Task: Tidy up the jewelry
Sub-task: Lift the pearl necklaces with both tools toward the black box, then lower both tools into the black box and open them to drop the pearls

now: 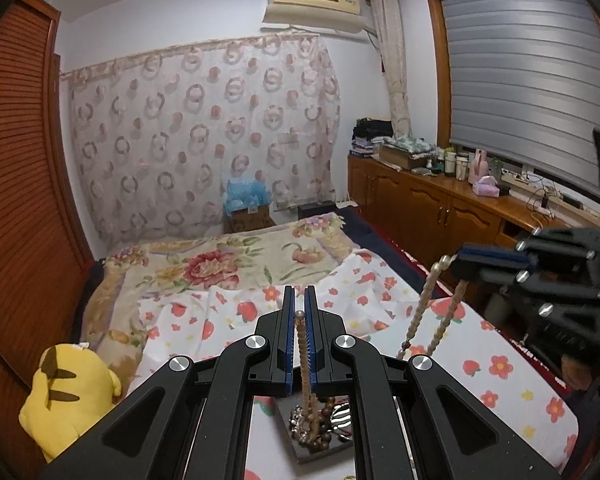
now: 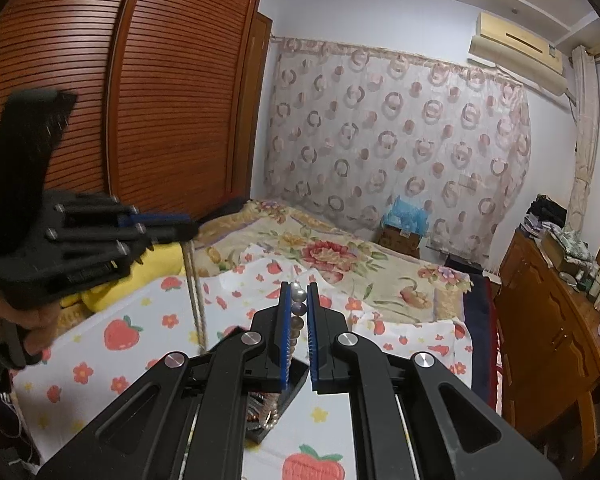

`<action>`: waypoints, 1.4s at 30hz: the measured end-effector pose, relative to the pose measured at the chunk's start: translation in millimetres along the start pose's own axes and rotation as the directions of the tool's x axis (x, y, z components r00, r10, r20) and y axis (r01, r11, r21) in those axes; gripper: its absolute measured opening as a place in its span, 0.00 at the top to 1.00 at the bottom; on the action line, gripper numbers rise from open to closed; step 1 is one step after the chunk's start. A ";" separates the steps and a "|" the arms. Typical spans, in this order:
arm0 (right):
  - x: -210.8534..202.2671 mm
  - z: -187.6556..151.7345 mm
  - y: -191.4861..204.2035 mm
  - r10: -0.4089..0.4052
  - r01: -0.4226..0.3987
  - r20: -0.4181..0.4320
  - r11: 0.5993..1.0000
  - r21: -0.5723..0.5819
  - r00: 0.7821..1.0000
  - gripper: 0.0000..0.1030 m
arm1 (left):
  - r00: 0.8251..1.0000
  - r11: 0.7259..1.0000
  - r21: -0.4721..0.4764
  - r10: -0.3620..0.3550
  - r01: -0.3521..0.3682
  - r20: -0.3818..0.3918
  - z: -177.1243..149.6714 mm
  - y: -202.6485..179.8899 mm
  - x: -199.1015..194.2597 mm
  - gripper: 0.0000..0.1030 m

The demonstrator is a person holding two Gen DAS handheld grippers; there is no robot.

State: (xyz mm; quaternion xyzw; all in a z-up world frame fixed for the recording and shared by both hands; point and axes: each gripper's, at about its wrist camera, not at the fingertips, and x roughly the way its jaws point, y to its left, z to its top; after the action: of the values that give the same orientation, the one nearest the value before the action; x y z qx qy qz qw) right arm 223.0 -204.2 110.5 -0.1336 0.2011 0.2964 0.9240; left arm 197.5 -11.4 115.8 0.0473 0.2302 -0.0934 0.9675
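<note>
While both grippers hover above the strawberry-print sheet [image 1: 500, 368], left gripper [image 1: 299, 300] clamped on a brown bead strand [image 1: 305, 364] hanging toward the dark tray [image 1: 300, 450], right gripper [image 2: 299, 300] pinching a pearl necklace [image 2: 298, 308] dangling over that tray, yellow plush [image 1: 66, 392] beside.

tray [image 1: 300, 450] half hidden, left tool [image 2: 180, 226] blurred
</note>
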 end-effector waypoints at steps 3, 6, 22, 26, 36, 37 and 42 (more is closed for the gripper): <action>6.0 7.4 -0.6 0.005 -0.005 0.012 1.000 -0.005 1.000 0.92 | 1.000 1.000 -0.022 -0.008 0.008 -0.024 -10.7 7.1 15.9 0.96; 15.0 10.9 -1.6 0.007 -0.007 0.016 1.000 -0.007 1.000 0.92 | 0.998 0.999 -0.035 -0.013 0.012 -0.056 -24.5 13.1 31.4 0.96; 105.2 -39.3 5.2 0.037 -0.033 -0.157 0.999 0.023 0.987 0.92 | 0.985 0.997 -0.057 -0.054 0.045 -0.166 -79.0 19.4 77.2 0.96; 118.6 -54.5 8.5 0.055 -0.049 -0.203 0.998 0.037 0.978 0.91 | 0.983 0.997 -0.057 -0.056 0.047 -0.176 -85.1 17.1 77.3 0.96; 111.8 -67.5 16.0 0.069 -0.061 -0.213 0.997 0.045 0.975 0.90 | 0.981 0.998 -0.042 -0.043 0.035 -0.189 -102.8 10.4 63.1 0.95; 108.7 -71.0 16.8 0.072 -0.063 -0.211 0.997 0.050 0.975 0.90 | 0.981 0.998 -0.041 -0.044 0.037 -0.188 -105.1 9.3 59.9 0.94; 89.1 -94.6 19.1 0.077 -0.063 -0.213 0.995 0.073 0.974 0.90 | 0.983 0.999 -0.020 -0.037 0.034 -0.182 -119.8 0.8 41.4 0.81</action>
State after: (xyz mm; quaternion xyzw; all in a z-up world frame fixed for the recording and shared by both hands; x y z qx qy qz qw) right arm 250.1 -179.7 -15.7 -0.1274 0.3141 0.3057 0.8898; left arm 181.7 -1.1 -9.6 0.0435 0.3196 -0.1039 0.9408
